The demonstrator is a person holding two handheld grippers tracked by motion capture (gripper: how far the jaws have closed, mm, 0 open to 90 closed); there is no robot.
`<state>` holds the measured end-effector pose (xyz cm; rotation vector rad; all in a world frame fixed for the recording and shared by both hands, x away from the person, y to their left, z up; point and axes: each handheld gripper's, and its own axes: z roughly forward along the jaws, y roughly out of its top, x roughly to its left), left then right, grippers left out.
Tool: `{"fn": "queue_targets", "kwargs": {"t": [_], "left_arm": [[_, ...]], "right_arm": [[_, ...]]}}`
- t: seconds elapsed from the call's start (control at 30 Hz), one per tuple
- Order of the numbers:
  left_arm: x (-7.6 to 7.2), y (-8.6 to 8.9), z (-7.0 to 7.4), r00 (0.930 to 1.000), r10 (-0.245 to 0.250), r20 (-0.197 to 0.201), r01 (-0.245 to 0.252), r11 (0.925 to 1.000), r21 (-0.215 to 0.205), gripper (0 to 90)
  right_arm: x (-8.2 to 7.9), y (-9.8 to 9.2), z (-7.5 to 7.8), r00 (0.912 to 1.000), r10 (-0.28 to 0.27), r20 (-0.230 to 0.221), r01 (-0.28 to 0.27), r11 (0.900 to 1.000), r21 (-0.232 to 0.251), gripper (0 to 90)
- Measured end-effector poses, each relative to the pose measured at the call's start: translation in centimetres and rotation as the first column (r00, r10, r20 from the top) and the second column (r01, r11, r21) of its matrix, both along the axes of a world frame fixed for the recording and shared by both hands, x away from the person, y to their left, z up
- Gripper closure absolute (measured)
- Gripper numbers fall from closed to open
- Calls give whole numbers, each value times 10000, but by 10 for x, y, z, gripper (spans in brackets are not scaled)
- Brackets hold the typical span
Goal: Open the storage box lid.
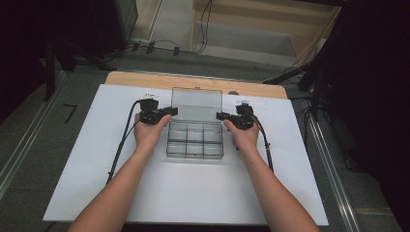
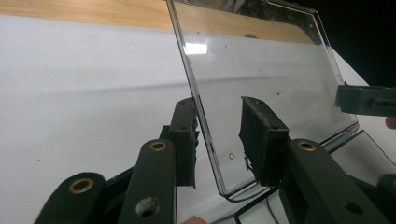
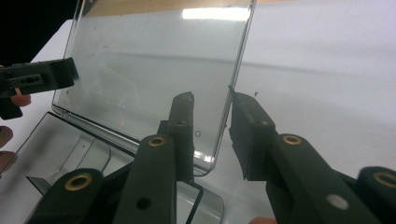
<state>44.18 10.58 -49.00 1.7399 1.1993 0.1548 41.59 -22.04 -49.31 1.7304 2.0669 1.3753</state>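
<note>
White sheeting covers the worktop (image 1: 193, 193), where a clear plastic compartment box (image 1: 195, 140) sits with its hinged lid (image 1: 197, 104) standing upright at the far side. A person's hands bring two sets of tongs to that lid, one at each side edge. The left tongs (image 2: 219, 135) straddle the lid's left edge; in the left gripper view one pad appears to lie against the pane while the other stands clearly off it, so nothing is clamped. The right tongs (image 3: 211, 128) straddle the lid's right edge, both pads apart from the plastic, jaws partly open. The lid looks light, thin and stiff, with a glossy surface that would likely slip under a weak pinch and could crack or flex if squeezed hard. The side edges near the lower corners, close to the hinge, appear the steadiest places to take hold, evenly from both sides.
</note>
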Motion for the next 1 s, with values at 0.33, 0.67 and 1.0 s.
{"fn": "queue_targets", "kwargs": {"t": [0.33,0.67,1.0], "left_arm": [[-2,-6,-7,10000,-14,79,5,9936,1131,604],[-2,-5,-7,9998,-167,-52,171,9954,943,538],[-20,1,16,9937,-495,1006,417,9960,784,212]], "right_arm": [[1,3,-6,9996,15,-294,-25,9993,-360,629],[2,2,-8,9994,94,-335,-99,9998,-151,592],[-8,-4,7,9988,277,401,-259,9987,-440,294]]}}
